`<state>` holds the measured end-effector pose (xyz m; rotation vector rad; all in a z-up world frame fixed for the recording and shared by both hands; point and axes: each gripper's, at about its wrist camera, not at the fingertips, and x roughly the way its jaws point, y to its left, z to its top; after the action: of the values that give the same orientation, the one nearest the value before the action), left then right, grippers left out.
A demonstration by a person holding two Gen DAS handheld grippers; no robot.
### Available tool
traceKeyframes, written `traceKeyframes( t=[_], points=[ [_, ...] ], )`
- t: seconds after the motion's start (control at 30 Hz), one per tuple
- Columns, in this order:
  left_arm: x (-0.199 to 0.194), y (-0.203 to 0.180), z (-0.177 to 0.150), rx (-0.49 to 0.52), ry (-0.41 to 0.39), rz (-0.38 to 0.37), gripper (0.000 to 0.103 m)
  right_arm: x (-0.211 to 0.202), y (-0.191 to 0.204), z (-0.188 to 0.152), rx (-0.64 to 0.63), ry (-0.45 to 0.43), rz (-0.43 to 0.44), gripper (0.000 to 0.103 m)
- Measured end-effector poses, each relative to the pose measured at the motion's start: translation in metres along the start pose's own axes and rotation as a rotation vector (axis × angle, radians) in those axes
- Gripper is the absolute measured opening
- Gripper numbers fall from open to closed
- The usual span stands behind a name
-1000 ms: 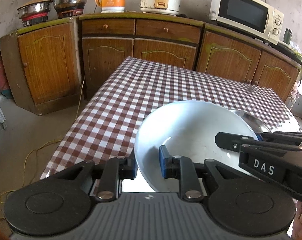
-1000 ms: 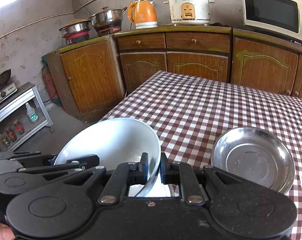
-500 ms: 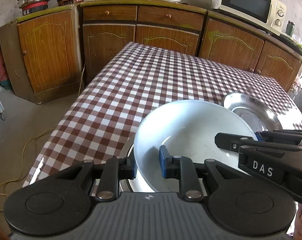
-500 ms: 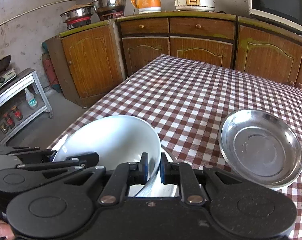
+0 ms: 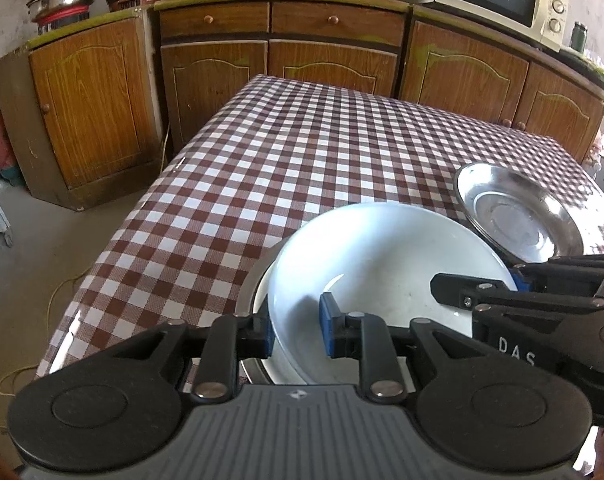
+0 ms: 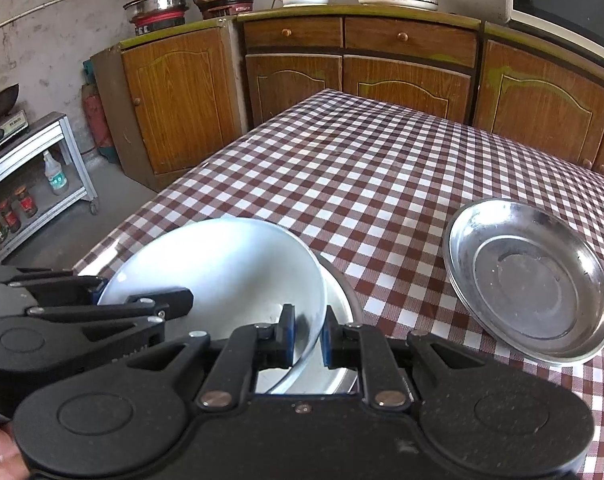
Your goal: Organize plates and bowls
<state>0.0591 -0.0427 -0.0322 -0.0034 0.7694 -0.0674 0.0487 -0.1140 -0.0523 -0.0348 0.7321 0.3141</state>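
Left gripper (image 5: 294,330): clamped on white bowl (image 5: 381,256) near rim | right gripper (image 6: 306,334): clamped on opposite rim | bowl tilted above stacked dishes at checkered surface (image 5: 302,160) edge | steel plate (image 6: 529,280) apart, right.

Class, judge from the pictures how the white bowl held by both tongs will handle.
The white bowl looks glazed and rigid, so probably slippery and chip-prone. The left tongs and right tongs pinch only its thin rim on opposite sides, so it may pivot. It seems fairly heavy for its size.
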Motion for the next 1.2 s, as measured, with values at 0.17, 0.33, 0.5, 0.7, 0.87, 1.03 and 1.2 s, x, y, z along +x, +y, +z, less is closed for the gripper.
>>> traceKeyframes(
  t=[0.17, 0.33, 0.5, 0.7, 0.87, 1.03, 1.2],
  points=[
    [0.003, -0.002, -0.003, 0.009, -0.010, 0.001, 0.024, 0.002, 0.000, -0.003, -0.017, -0.002, -0.012, 0.018],
    [0.006, -0.003, -0.006, 0.003, -0.008, -0.005, 0.024, 0.003, -0.004, -0.007, -0.001, 0.005, 0.002, 0.019],
    [0.007, -0.001, -0.006, -0.014, -0.006, -0.015, 0.024, 0.003, -0.004, -0.007, -0.015, 0.003, 0.015, 0.024],
    [0.007, -0.001, -0.007, -0.033, -0.003, -0.018, 0.025, 0.002, -0.009, -0.007, 0.018, 0.004, 0.040, 0.025],
    [0.006, -0.001, -0.006, -0.037, -0.013, -0.007, 0.024, -0.007, -0.010, -0.004, 0.011, -0.034, 0.024, 0.043],
    [0.005, 0.000, -0.006, -0.040, -0.013, -0.006, 0.025, -0.007, -0.018, -0.002, 0.033, -0.031, 0.029, 0.042],
    [-0.002, 0.002, -0.002, -0.060, -0.034, -0.016, 0.038, -0.009, -0.026, -0.004, 0.063, -0.032, 0.028, 0.050]
  ],
)
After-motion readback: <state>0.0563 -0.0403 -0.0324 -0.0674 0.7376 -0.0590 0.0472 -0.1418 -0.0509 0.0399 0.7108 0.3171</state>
